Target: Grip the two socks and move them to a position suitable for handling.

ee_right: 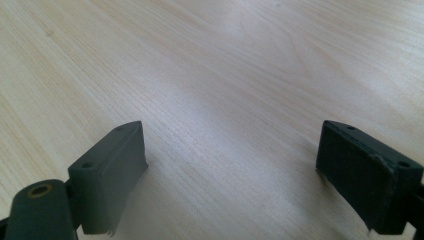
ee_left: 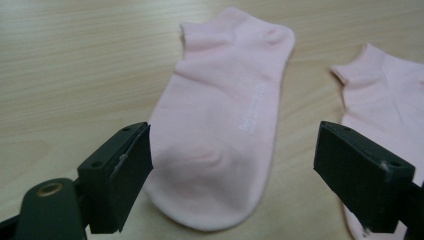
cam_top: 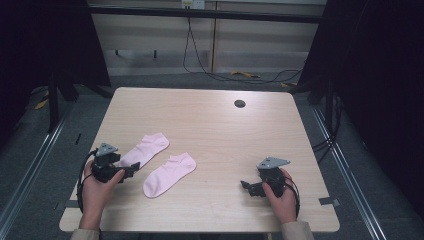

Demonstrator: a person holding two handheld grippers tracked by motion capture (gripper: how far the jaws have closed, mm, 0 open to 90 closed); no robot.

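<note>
Wood-grain table (cam_top: 215,130) first: a pale top with the person seated at six o'clock, and two pink ankle socks lying flat toward its eight o'clock quarter. They lie near each other but apart, each slanted with its cuff toward one o'clock; the left sock (cam_top: 144,150) sits just at the tip of the left gripper (cam_top: 131,171), the right sock (cam_top: 170,174) a little toward the middle. In the left gripper view the jaws stand wide apart with the toe of the left sock (ee_left: 220,135) on the table ahead between them, nothing pinched yet, and the other sock's cuff (ee_left: 387,95) showing at three o'clock. The right gripper (cam_top: 247,186) rests low at about five o'clock of the table, well apart from both socks; its jaws are spread too, with bare wood between them. To my eye the step in hand is picking up that nearer sock by the toe. Doing it well likely means bringing the jaws down low and square over the toe, catching both layers of fabric, and closing before lifting, so the thin knit does not slide out or drag its neighbour along.
</note>
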